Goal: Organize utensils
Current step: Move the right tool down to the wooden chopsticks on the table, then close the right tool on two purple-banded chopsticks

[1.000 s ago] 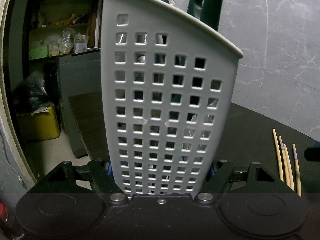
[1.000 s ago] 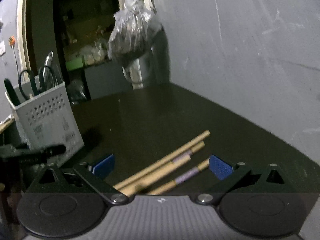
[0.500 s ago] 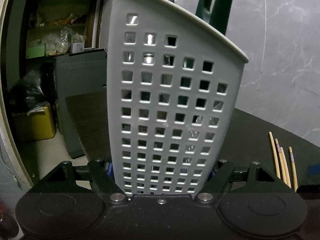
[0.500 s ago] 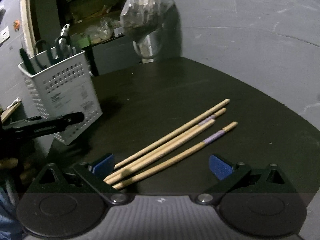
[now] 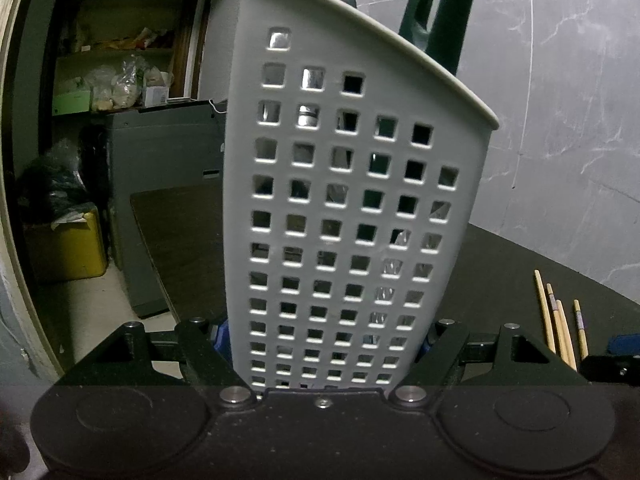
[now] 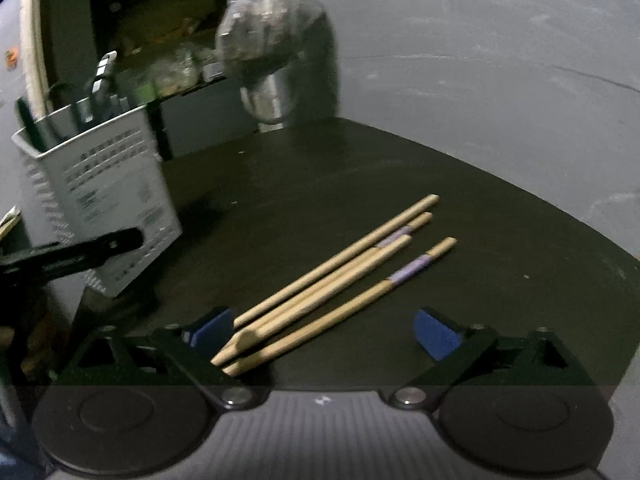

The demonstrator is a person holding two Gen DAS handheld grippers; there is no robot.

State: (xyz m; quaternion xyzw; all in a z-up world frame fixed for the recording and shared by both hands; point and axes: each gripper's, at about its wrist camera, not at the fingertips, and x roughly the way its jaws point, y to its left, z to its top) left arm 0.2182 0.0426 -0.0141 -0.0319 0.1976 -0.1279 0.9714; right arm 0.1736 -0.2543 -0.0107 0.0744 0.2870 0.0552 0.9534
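A white perforated utensil basket [image 5: 352,200] fills the left wrist view, with my left gripper [image 5: 324,336] shut on its lower part. Dark green handles [image 5: 440,12] and metal utensils stick out of its top. In the right wrist view the basket [image 6: 100,200] stands at the left of the dark table [image 6: 400,168], a left-gripper finger [image 6: 80,252] against its side. Several wooden chopsticks [image 6: 340,276] lie on the table, their near ends between the blue pads of my right gripper [image 6: 324,332]. Its jaws are closing and the pads do not touch the sticks. The chopsticks [image 5: 558,328] also show at the left view's right edge.
A plastic bag [image 6: 268,20] hangs over a metal can [image 6: 272,96] at the table's far corner by the grey wall. Left of the table are a grey cabinet [image 5: 160,184], a yellow container [image 5: 68,248] on the floor and cluttered shelves [image 5: 112,80].
My right gripper has tipped down over the chopsticks, which now lie farther out in front of it, and its pads stand slightly closer together. The left gripper keeps its hold on the basket.
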